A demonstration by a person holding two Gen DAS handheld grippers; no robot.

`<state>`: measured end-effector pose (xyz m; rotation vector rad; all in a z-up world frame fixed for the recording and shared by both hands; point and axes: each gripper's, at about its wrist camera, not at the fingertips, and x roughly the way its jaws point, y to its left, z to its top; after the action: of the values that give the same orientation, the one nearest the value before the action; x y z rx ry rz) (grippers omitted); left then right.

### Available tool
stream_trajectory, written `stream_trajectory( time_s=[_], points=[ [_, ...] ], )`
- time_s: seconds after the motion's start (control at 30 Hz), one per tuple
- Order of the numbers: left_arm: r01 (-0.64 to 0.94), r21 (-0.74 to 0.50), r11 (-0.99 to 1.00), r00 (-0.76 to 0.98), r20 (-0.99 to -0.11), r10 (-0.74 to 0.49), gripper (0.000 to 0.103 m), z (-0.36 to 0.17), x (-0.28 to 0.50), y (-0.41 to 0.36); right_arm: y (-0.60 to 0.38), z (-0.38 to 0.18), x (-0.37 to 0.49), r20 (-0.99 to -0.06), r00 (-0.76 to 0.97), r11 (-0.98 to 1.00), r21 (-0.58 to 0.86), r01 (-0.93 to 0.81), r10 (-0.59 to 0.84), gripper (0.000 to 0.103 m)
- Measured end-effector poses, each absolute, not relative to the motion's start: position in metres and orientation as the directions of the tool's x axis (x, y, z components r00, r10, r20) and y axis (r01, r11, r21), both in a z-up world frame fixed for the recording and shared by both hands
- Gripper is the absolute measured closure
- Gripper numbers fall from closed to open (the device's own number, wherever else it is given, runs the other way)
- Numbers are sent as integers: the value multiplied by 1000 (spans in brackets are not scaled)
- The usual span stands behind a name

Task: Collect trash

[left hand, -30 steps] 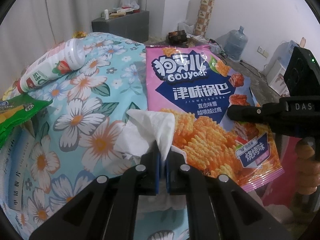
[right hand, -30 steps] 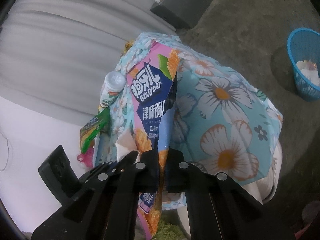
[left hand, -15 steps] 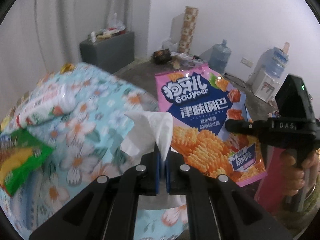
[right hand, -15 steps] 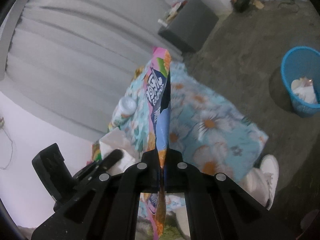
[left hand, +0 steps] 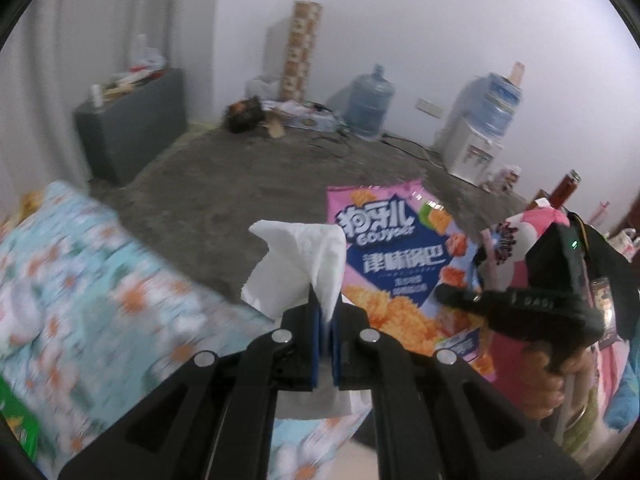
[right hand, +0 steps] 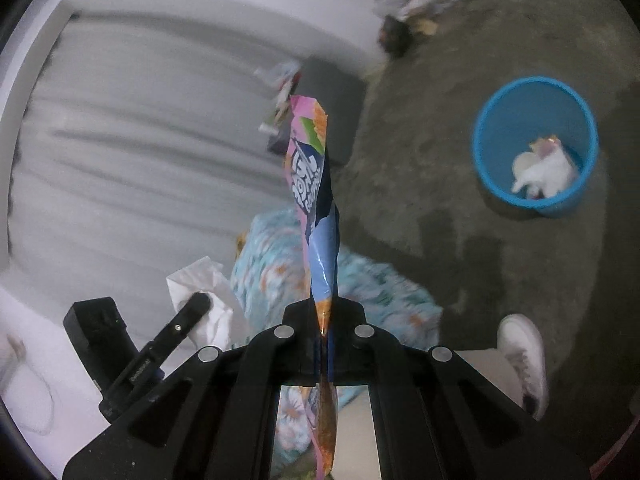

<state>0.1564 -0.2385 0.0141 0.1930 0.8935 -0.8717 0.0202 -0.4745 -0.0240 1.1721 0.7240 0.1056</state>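
My left gripper [left hand: 325, 314] is shut on a white crumpled tissue [left hand: 298, 264] and holds it in the air past the floral tablecloth [left hand: 92, 280]. My right gripper [right hand: 325, 320] is shut on a pink and blue snack bag [right hand: 316, 184], held edge-on and upright; the bag's front shows in the left wrist view [left hand: 400, 256]. The left gripper and its tissue [right hand: 208, 296] also show at lower left of the right wrist view. A blue trash basket [right hand: 492, 120] with white rubbish inside stands on the floor at the right.
A floral-covered table [right hand: 280, 264] lies below the right gripper. A grey cabinet [left hand: 132, 120], water jugs [left hand: 370, 100], a dispenser [left hand: 476, 148] and clutter line the far wall. A white shoe [right hand: 524, 356] is at lower right. A green packet [left hand: 18, 424] lies at the table's left edge.
Both grippers have lifted away from the table with the tissue and snack bag and swung toward the open floor. The blue basket now sits larger and nearer in the right wrist view.
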Motion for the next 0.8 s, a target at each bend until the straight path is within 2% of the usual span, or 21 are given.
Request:
stream_trajectory(
  time_s=[0.2, 0.33, 0.53, 0.67, 0.73, 0.77, 0.8],
  points=[
    [772, -293, 563, 151, -777, -611, 99, 0, 179, -330, -519, -57, 14, -476, 806, 264, 877, 402, 352, 102],
    [772, -353, 528, 32, -809, -587, 99, -31, 197, -396, -549, -94, 12, -469, 824, 103, 881, 462, 318, 102],
    [767, -338, 545, -30, -868, -496, 99, -95, 219, -470, -582, -161, 30, -476, 823, -84, 848, 523, 310, 102],
    [744, -343, 574, -64, -891, -449, 98, -137, 237, -505, -601, -204, 48, -488, 813, -171, 814, 556, 319, 98],
    [729, -343, 593, -70, -898, -434, 84, -154, 243, -517, -611, -220, 56, -541, 790, -188, 777, 601, 290, 96],
    [721, -332, 608, -69, -907, -415, 64, -164, 248, -524, -616, -228, 59, -553, 785, -191, 769, 610, 277, 85],
    [712, -319, 626, -61, -915, -398, 54, -170, 251, -526, -621, -237, 63, -558, 783, -202, 762, 615, 275, 78]
  ],
)
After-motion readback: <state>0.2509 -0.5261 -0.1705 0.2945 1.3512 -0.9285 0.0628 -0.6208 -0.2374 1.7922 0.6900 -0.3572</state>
